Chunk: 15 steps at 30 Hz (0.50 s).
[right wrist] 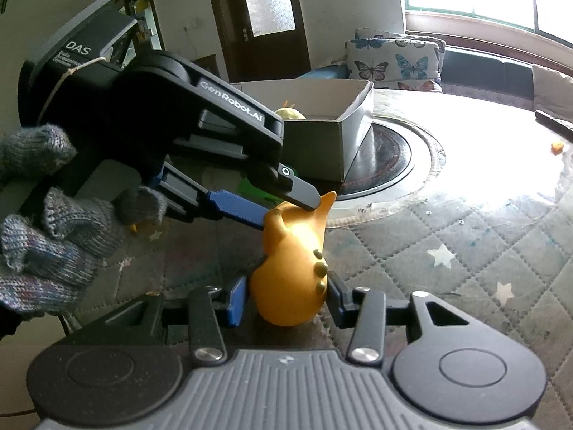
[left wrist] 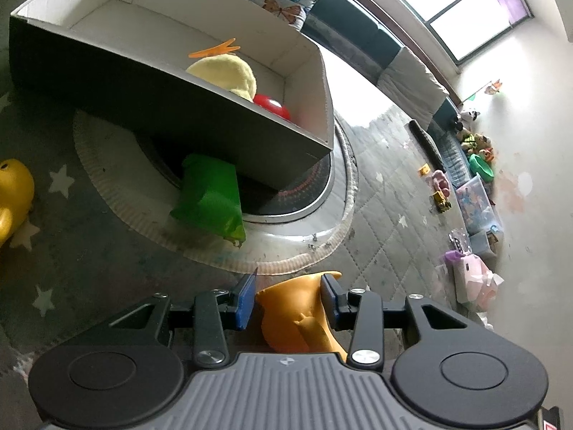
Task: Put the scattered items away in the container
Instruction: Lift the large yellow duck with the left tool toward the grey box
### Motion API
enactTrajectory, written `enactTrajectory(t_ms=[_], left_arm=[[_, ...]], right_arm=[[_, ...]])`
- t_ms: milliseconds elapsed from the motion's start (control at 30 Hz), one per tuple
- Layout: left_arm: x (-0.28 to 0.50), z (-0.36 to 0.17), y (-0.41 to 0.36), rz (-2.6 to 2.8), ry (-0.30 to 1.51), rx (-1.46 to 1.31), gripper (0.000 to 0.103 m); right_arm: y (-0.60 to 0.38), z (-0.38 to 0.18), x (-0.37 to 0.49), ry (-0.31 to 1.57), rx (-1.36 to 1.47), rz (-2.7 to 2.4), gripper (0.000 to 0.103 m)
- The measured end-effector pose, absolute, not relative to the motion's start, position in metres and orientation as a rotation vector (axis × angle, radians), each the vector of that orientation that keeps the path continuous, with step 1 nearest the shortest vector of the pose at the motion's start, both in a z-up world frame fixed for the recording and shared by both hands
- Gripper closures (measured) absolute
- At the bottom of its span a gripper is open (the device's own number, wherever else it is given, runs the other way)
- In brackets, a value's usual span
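An orange rubber toy point(right wrist: 292, 268) is held between both grippers above the star-patterned mat. My right gripper point(right wrist: 286, 295) is shut on its lower body. My left gripper point(left wrist: 288, 295) is shut on its upper end, and also shows in the right wrist view point(right wrist: 286, 208) coming from the left. The open box point(left wrist: 215, 122) with dark outer walls and white inside stands on a round low table point(left wrist: 304, 243). It holds a yellow plush point(left wrist: 225, 73) and a red ball point(left wrist: 272, 105). A green toy point(left wrist: 211, 197) leans against the box's front wall.
A yellow toy point(left wrist: 14, 193) lies on the mat at far left. Butterfly cushions point(right wrist: 394, 57) sit behind the box. A bench runs under the window point(left wrist: 465, 0). Several toys and clear bins point(left wrist: 476, 200) line the wall at right. A gloved hand point(right wrist: 46, 247) holds the left gripper.
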<state>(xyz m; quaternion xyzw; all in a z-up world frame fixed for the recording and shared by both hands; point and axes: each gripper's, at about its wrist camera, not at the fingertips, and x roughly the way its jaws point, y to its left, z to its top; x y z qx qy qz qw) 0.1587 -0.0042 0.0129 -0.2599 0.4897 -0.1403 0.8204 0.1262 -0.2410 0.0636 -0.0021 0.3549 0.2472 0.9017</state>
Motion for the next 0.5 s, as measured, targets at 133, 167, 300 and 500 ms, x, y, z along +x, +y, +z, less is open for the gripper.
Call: enactTrajectory(t_ms=[133,167,300,500], left_arm=[[0.153,0.016,-0.002,-0.3,1.027,-0.558,0.061],[0.151,0.018,-0.001,-0.299,1.02,-0.559,0.061],[0.146,0.029,0.006,-0.289,0.984,-0.57,0.061],[0.149,0.053,0.031,-0.262,0.9,-0.602,0.061]], right_arm=[[-0.239,0.067,0.121,0.722,-0.013,0.516,0.058],[-0.238,0.069,0.12,0.718,-0.016,0.518,0.058],[-0.23,0.079,0.12,0.69,-0.049,0.538,0.058],[-0.21,0.101,0.138,0.624,-0.111,0.59,0.058]])
